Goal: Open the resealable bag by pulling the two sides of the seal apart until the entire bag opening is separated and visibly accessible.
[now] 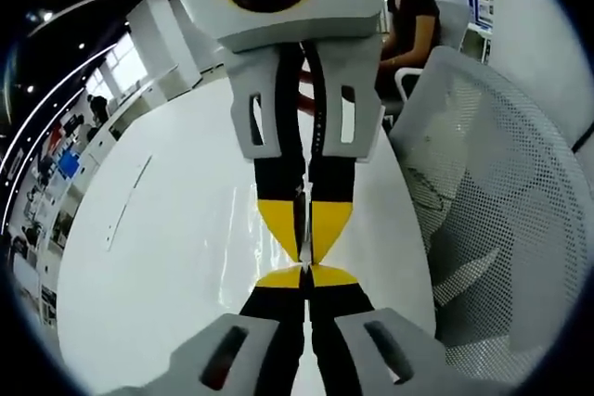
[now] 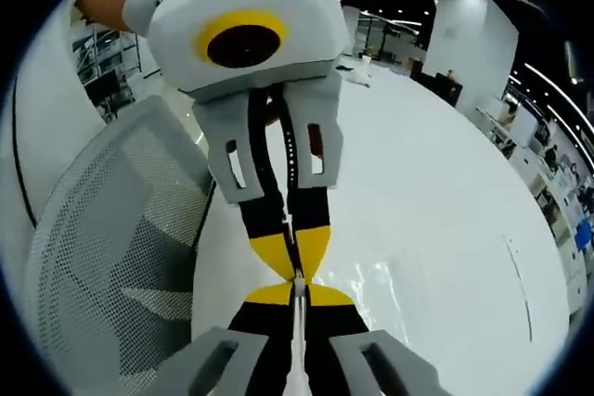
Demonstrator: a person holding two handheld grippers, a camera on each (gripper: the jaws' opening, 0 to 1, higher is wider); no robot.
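1. Left gripper [image 1: 306, 277] with yellow tips: jaws pressed nearly flat together, only a thin slit between them, pinching what looks like one side of the bag's top.
2. Right gripper [image 2: 299, 287] with yellow tips: jaws just as tightly closed, seemingly pinching the other side.
3. Nose to nose, tips almost touching. In the left gripper view, left gripper rising from 6 o'clock, right gripper reaching down from 12 o'clock. The same in the right gripper view, with the two swapped.
4. See-through plastic resealable bag [image 2: 297, 354]: right at the meeting point, seen edge-on as a thin pale strip between the right gripper's jaws, running from the middle toward 6 o'clock. Some shiny crinkles toward 3 o'clock of the tips in the right gripper view, maybe more of the bag.
5. Probably next: pull straight apart, each gripper back toward its own 6 o'clock. Both equally near, both already holding on.
6. Hard to make out: the seal line, how much of it is open, and the bag's full shape. Too clear against the glossy white table [image 2: 445, 192].
7. Nearby: white mesh chair [image 1: 501, 220] at 3 o'clock in the left gripper view, and a person in a dark top [image 1: 413, 20] seated near 1 o'clock.
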